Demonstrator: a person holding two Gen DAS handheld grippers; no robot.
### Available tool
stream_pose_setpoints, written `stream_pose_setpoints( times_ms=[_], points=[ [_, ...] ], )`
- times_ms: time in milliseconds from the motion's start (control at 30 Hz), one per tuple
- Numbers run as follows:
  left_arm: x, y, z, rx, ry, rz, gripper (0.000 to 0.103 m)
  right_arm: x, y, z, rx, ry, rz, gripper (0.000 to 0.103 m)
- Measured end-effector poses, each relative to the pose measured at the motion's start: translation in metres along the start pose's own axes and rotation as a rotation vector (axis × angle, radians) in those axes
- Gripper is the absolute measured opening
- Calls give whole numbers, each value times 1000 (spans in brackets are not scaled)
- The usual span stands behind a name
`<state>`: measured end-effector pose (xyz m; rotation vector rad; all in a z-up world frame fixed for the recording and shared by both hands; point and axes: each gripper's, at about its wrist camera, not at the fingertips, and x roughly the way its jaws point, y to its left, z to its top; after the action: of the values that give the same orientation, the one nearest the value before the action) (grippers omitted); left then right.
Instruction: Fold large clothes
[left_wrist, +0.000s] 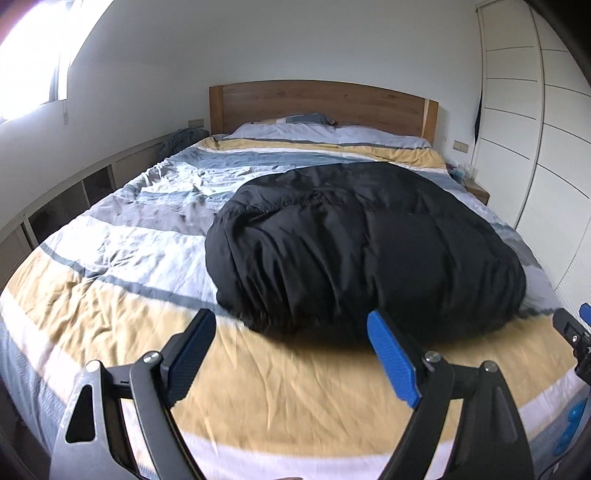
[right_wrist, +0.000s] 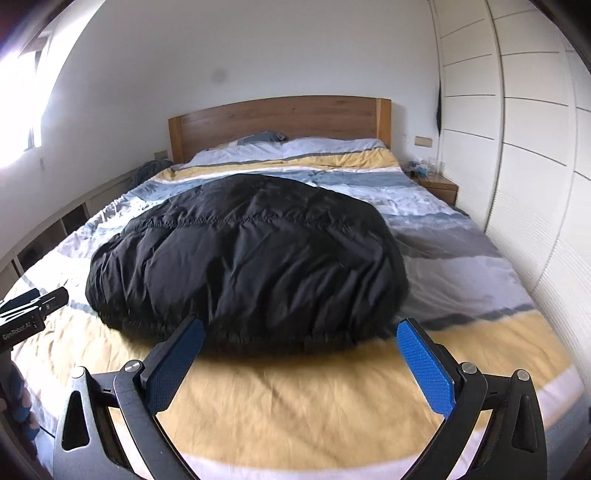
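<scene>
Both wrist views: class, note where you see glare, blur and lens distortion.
Left wrist view: window glare washes out the upper left; the striped bedspread is smeared near the camera. Right wrist view: fisheye bends the wardrobe; the black jacket casts a dark shadow in front.

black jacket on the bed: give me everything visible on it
The black jacket is a puffy, quilted garment of wrinkly, slightly shiny fabric, with stitched seams across it and a gathered hem along its near edge. It lies in a rounded, bundled mound on the striped duvet, toward the foot of the bed. Neither hand-held gripper touches it; both are open, short of its near edge.
</scene>
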<state>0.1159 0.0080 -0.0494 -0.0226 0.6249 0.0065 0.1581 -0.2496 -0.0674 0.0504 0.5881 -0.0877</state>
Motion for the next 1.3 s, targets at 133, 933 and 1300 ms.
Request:
stream_pose_setpoints(
  times_ms=[133,933,1300],
  points=[
    [-33,-1,-9,-9,-4,-21,84,-22,-6,-7,10,8,-41,103],
    [-121,20,-36,35,-35,-25,84,-88,-16,-35,-1,3,-171,103],
    [-115,23,-41,42,-13,-14,84,-85,-18,-40,-7,21,-176,103]
  ],
)
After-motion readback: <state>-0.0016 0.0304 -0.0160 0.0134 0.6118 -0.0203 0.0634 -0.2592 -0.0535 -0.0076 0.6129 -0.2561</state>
